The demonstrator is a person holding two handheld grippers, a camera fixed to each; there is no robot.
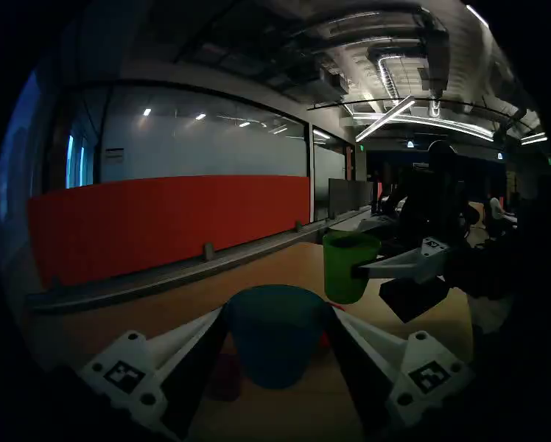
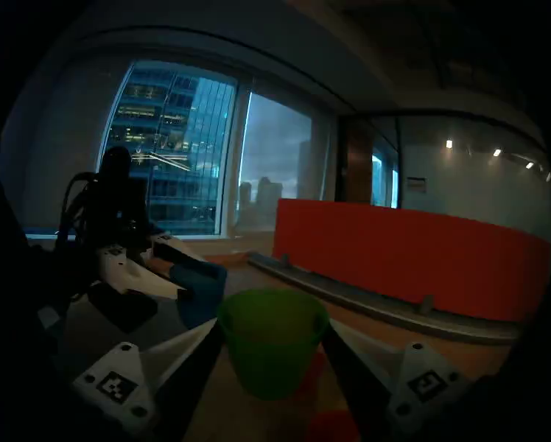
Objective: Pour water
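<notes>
Grip is looking firm on both sides: on the left, the left gripper [image 1: 277, 318] is clasping the blue cup [image 1: 275, 342] upright, a finger pressing on each flank, over the near part of the wooden table [image 1: 290, 261], while to the right and a little farther off the right gripper [image 1: 365, 270] is pinching the green cup [image 1: 348, 267] the same way, also upright. Neither cup is tipping, so I am judging the pour as not yet begun, and whether either is carrying water I cannot tell, both interiors lying in shadow. To do it well, the pouring cup is needing to come just above and beside the other's rim before any tilt, since the two rims are now standing apart; the tilt is best going slowly, lip aimed over the middle of the receiving mouth, with the receiving hand holding level. Squeezing harder is risking a buckled wall on what look like thin plastic cups. Low under the cups something red [image 2: 333, 426] is lying, too dim to name, and may be crowding any set-down. Farther back, an orange-red partition [image 1: 169, 221] is running along the table's far edge from the left, a glass wall [image 1: 202, 140] is rising behind it, and strip lights [image 1: 393, 114] are glowing over the dim office at far right
</notes>
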